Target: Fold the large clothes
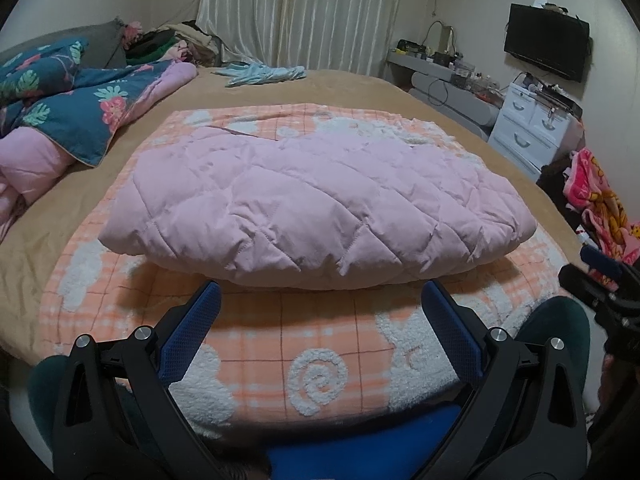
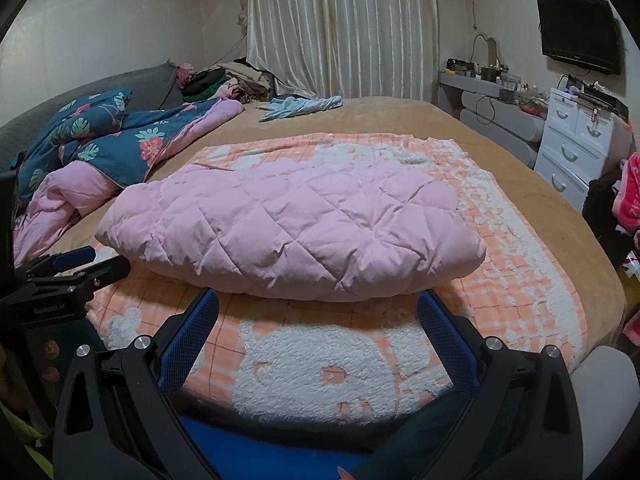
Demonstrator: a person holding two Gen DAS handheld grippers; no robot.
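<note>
A pink quilted garment [image 1: 316, 204] lies folded into a thick bundle on an orange-and-white checked blanket [image 1: 320, 352] on the bed; it also shows in the right wrist view [image 2: 292, 232]. My left gripper [image 1: 320, 296] is open and empty, just short of the bundle's near edge. My right gripper [image 2: 318, 300] is open and empty, also just short of the near edge. The right gripper shows at the right edge of the left wrist view [image 1: 600, 276], and the left gripper shows at the left edge of the right wrist view [image 2: 68, 272].
A blue floral duvet with pink lining [image 1: 68, 116] is heaped at the left. A light blue cloth [image 1: 260, 74] lies at the bed's far side. White drawers [image 1: 532, 124] and a wall TV [image 1: 546, 42] stand right. Bright clothes [image 1: 600, 204] hang near the right edge.
</note>
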